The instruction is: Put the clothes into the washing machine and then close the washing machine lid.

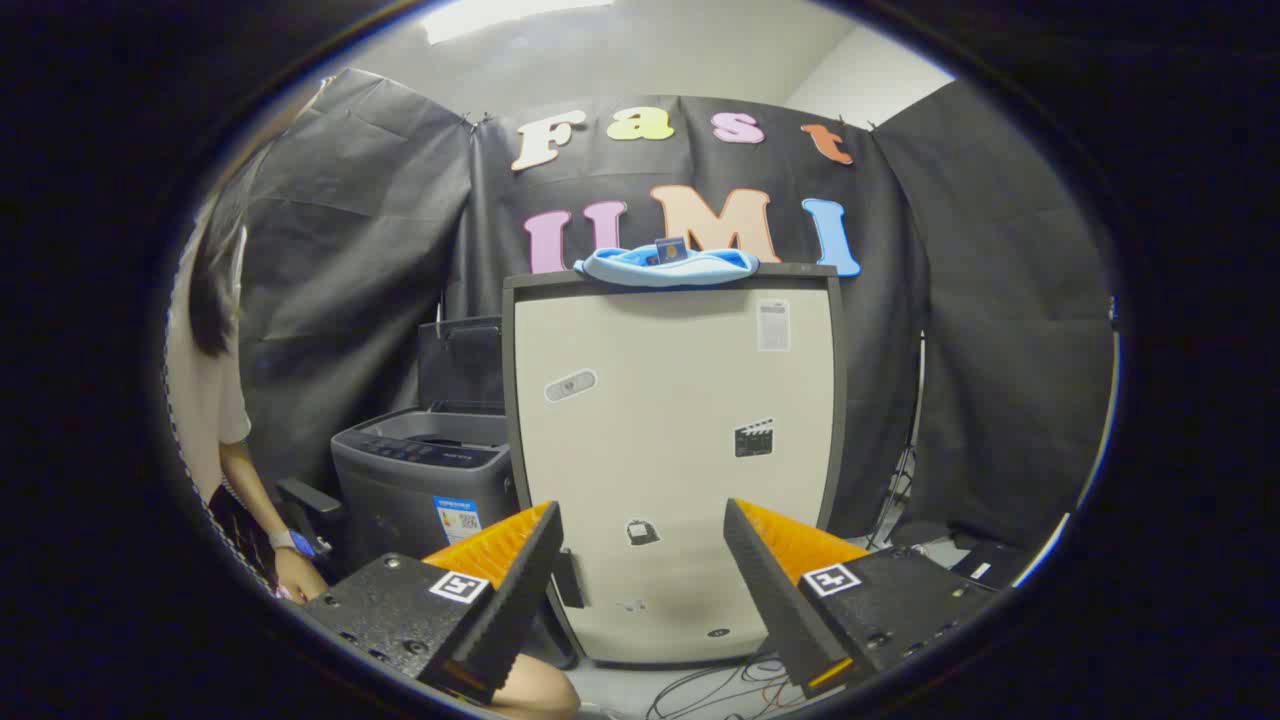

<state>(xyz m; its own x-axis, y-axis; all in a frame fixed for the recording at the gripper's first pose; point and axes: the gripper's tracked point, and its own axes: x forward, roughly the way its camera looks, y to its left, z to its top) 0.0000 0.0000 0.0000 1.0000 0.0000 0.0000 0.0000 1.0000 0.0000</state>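
Booth hung with black cloth. The clothes (pixel 666 266), a blue bundle, lie on top of a tall pale cabinet (pixel 670 450), well beyond and above the gripper (pixel 640 560), whose fingers stand spread apart, holding nothing. The washing machine (pixel 425 480), lid (pixel 460 362) raised, sits left of the cabinet, beside a person (pixel 215 400). Nothing appears loaded yet; grasping, loading and closing remain. Cables (pixel 715 690) cross the floor just ahead.
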